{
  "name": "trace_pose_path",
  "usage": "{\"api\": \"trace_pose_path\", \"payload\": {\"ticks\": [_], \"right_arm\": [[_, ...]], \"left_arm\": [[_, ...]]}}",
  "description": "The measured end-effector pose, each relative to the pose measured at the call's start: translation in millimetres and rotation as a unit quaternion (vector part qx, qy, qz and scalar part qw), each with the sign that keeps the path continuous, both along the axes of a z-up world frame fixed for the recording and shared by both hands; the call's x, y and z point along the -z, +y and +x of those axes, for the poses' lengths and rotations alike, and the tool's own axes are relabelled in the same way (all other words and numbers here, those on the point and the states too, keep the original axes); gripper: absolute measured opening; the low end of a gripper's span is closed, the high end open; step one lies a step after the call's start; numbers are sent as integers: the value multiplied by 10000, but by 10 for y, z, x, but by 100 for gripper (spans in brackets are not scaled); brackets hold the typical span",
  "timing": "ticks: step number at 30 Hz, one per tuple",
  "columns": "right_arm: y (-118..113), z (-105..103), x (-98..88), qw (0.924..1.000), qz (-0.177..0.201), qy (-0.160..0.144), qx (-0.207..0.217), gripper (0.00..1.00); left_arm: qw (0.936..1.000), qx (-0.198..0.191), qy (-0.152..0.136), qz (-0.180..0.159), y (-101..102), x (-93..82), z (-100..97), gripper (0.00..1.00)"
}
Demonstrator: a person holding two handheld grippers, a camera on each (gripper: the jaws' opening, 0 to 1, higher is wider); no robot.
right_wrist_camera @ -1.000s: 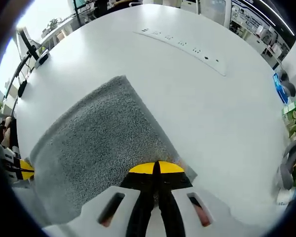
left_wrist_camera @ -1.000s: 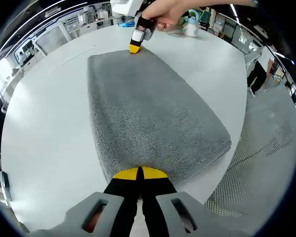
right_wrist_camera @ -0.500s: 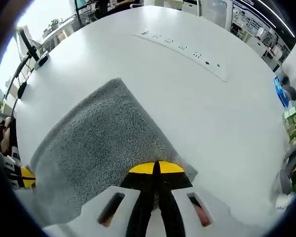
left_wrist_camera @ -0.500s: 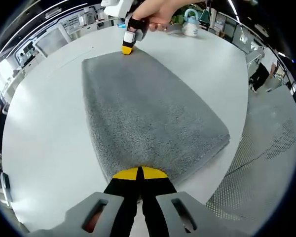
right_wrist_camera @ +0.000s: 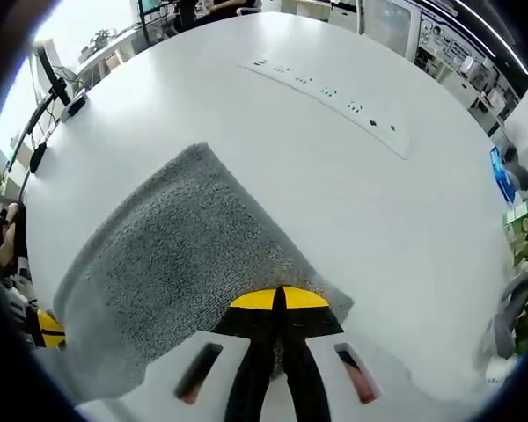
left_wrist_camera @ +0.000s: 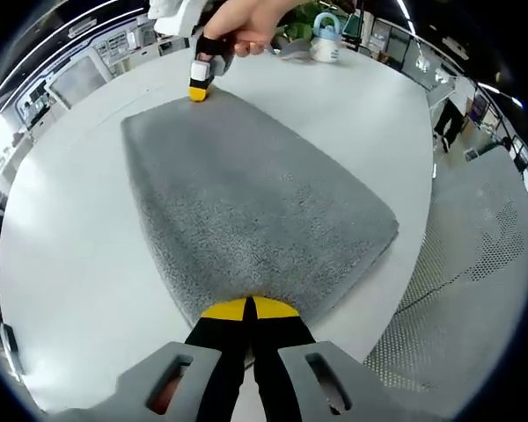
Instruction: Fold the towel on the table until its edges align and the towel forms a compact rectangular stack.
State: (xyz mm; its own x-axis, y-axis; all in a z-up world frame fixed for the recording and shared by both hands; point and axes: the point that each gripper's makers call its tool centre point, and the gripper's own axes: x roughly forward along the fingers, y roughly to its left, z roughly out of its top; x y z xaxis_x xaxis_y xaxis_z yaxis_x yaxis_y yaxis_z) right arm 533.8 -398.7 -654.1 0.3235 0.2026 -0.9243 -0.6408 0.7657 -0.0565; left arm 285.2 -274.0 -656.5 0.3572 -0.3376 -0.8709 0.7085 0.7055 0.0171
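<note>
On the white table [right_wrist_camera: 352,176] lay the grey towel [left_wrist_camera: 246,202], already doubled over flat. Its long axis ran straight from the left gripper [left_wrist_camera: 248,308] to the right gripper [right_wrist_camera: 277,299], which also showed at the towel's far end in the left gripper view, under a hand [left_wrist_camera: 246,18]. Each gripper had its jaws pressed together, pinching the towel at its own short end, so neither was nearer. Any next fold, I judged, would bring one short end along that axis toward the other. No brand or legible writing could be made out anywhere.
</note>
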Motion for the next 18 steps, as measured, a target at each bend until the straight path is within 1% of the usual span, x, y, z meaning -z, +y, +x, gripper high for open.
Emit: {"api": "trace_pose_path", "payload": {"ticks": [9, 15, 18], "right_arm": [[36, 91, 7, 9999, -95, 10, -132, 0], [43, 137, 8, 9999, -55, -3, -103, 0], [43, 150, 10, 10000, -22, 17, -80, 0]], "left_arm": [[9998, 181, 13, -79, -137, 1, -3, 1], [9995, 315, 50, -88, -239, 2, 4, 1], [9994, 341, 41, -98, -253, 2, 2, 1]]}}
